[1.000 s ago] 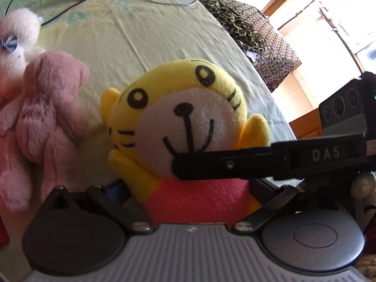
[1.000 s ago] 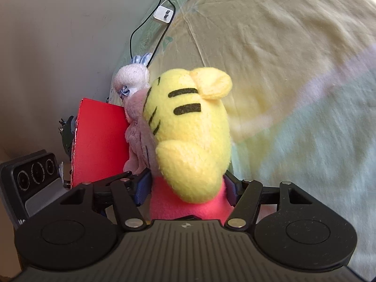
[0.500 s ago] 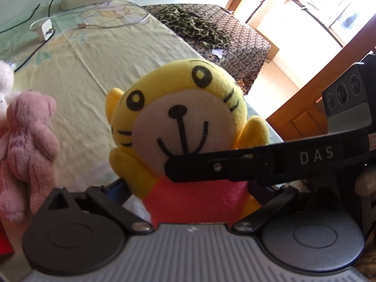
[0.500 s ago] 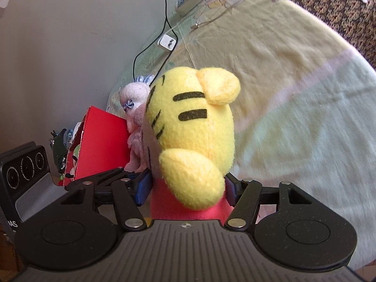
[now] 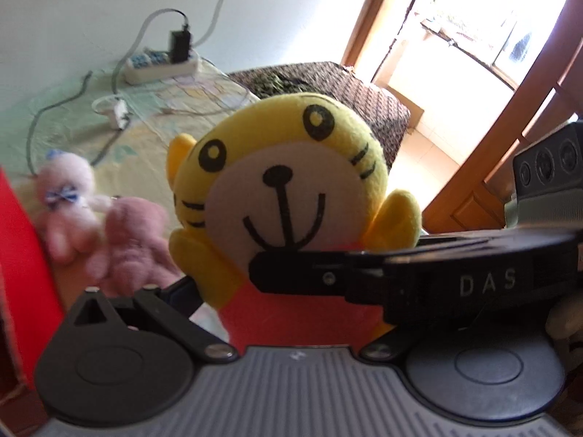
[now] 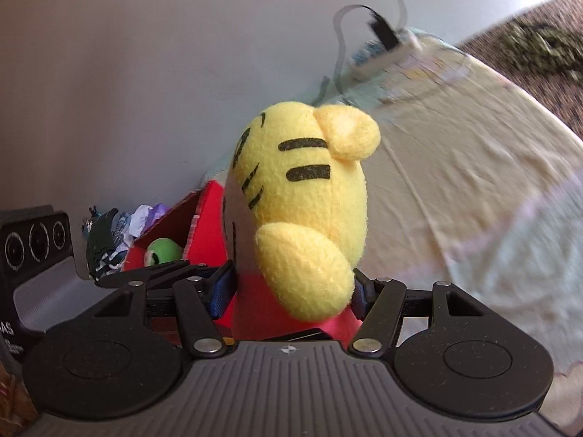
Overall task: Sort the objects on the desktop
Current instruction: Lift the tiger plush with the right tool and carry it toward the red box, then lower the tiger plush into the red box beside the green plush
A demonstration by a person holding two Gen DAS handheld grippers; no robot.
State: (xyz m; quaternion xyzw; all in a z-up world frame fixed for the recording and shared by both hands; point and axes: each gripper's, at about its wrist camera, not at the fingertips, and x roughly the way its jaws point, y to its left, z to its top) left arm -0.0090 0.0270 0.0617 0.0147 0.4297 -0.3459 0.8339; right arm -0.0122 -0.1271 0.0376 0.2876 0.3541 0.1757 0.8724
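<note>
A yellow tiger plush [image 5: 277, 189] with a red body is held up off the bed-sheet-covered surface. My left gripper [image 5: 291, 313] is shut on its red lower body. My right gripper [image 6: 291, 291] is shut on the same plush [image 6: 302, 200] from the side, its blue-padded fingers [image 6: 220, 287] pressing the red body. In the left wrist view one black finger [image 5: 328, 276] of the right gripper crosses the plush below its mouth. A red box [image 6: 204, 225] stands open to the left, with a green toy [image 6: 164, 251] inside.
Two small pink plush bears [image 5: 65, 204] [image 5: 131, 244] lie on the pale yellow sheet [image 6: 473, 182] beside the red box [image 5: 22, 255]. A white power strip [image 5: 160, 63] with cables sits by the wall. A dark patterned seat [image 5: 346, 87] and wooden door frame stand beyond.
Both grippers have risen with the tiger plush held between them. The pink bears and sheet now sit lower and farther away, and the open top of the red box has come into view.
</note>
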